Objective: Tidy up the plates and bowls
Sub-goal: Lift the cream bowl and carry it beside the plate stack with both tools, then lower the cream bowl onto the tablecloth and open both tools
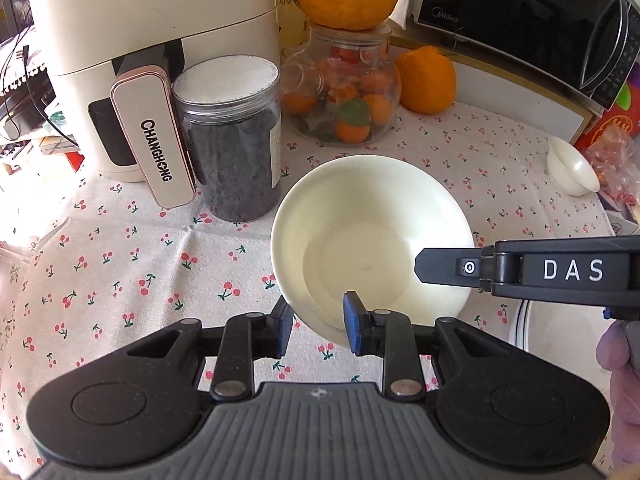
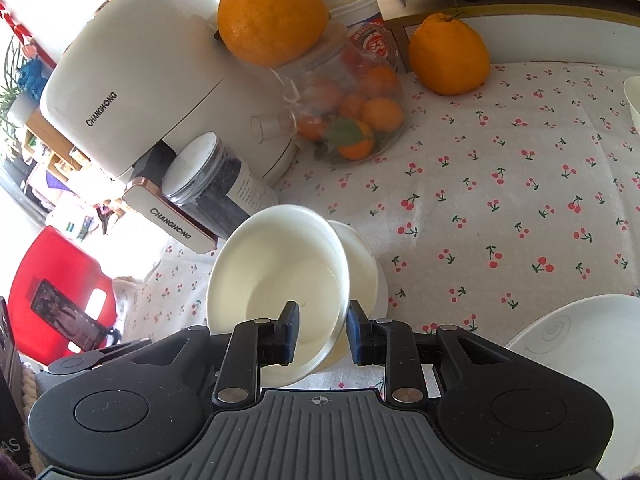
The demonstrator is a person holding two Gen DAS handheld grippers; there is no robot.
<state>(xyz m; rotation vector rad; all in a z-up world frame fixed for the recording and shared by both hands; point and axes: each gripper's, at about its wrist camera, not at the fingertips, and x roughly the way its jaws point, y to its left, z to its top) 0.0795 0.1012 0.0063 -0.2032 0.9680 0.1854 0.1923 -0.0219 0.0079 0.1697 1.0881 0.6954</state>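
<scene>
Both tongs at the cream bowl, left side of tabletop.

Right gripper is clenched on the rim of the tilted cream bowl. The left gripper straddles the near rim, and I cannot tell whether its pads press. A second bowl sits just behind the first. Both are near the tabletop's left edge, just before the dark jar and the air fryer. A white plate is at the near right corner.
</scene>
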